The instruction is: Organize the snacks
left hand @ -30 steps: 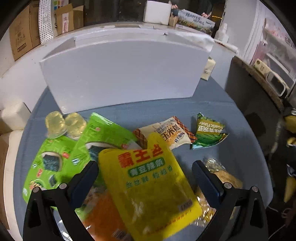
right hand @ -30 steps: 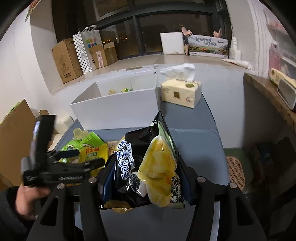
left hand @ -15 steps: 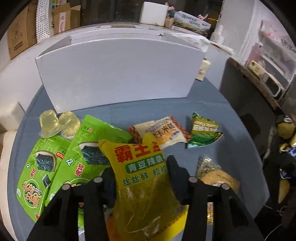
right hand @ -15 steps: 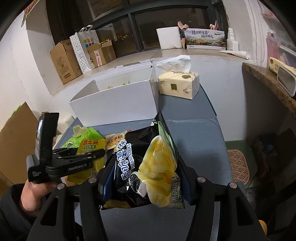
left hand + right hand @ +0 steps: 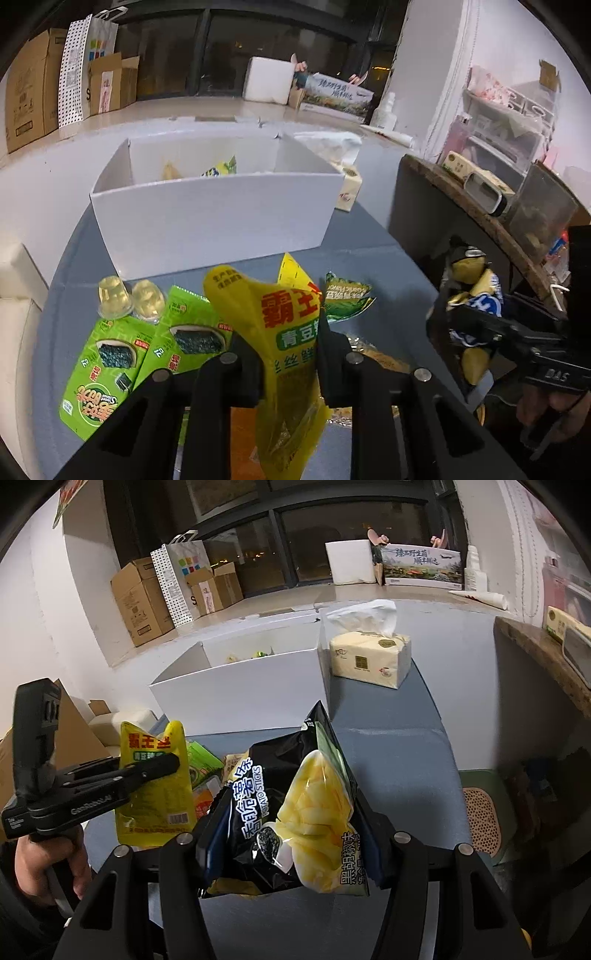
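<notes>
The left gripper (image 5: 290, 354) had just clamped its jaws on the yellow snack pouch (image 5: 291, 332), which hung clear of the desk (image 5: 388, 266). The right gripper (image 5: 291, 834) pinched the black potato-stick bag (image 5: 295, 812) between half-closed jaws. Green seaweed packs (image 5: 147, 347) and jelly cups (image 5: 129, 299) lay below, near the white box (image 5: 214, 221).
</notes>
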### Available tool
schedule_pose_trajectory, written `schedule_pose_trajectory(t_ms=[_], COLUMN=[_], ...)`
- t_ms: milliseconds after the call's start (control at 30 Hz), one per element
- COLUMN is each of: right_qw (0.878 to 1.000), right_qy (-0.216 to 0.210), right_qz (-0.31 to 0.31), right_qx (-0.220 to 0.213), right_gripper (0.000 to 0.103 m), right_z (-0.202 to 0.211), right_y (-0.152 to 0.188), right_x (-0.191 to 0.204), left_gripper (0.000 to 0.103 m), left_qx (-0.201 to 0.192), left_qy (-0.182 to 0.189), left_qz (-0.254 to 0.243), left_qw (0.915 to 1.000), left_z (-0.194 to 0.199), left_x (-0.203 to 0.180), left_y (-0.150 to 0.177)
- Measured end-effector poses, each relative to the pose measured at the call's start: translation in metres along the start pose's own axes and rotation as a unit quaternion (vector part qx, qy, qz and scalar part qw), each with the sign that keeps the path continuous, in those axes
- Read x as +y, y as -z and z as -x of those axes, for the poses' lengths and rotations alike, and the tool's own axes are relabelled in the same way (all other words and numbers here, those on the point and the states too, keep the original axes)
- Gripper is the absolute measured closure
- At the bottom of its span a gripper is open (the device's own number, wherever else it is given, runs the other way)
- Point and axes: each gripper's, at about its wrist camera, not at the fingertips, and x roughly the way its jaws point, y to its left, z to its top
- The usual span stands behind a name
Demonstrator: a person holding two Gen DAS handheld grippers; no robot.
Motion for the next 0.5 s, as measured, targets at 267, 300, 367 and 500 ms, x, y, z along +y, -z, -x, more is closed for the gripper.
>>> schedule_pose_trajectory(t_ms=[267,300,367,500], right_qw=[0.999,0.999,0.999,0.998], right_qy=[-0.016,-0.022,-0.028,-0.032], right_qz=[0.026,0.030,0.036,0.050], right_qx=[-0.020,-0.026,-0.028,-0.032], right_gripper=[0.039,0.039,0.039,0.039], right_z=[-0.009,-0.014,-0.025,-0.054], right_y=[-0.042,-0.057,-0.082,-0.131], right_x=[0.016,0.019,0.023,0.033], left_gripper=[0.079,0.079,0.078,0.078], left_qx=[-0.046,-0.052,-0.061,-0.079], left_qy=[0.001,0.000,-0.002,-0.012], left_qz=[0.013,0.016,0.019,0.012], left_qw=[0.9989,0.9985,0.9979,0.9967], left_z=[0.021,0.022,0.021,0.015], left_x=[0.024,0.030,0.041,0.061], left_y=[-0.051,-0.063,-0.083,-0.132])
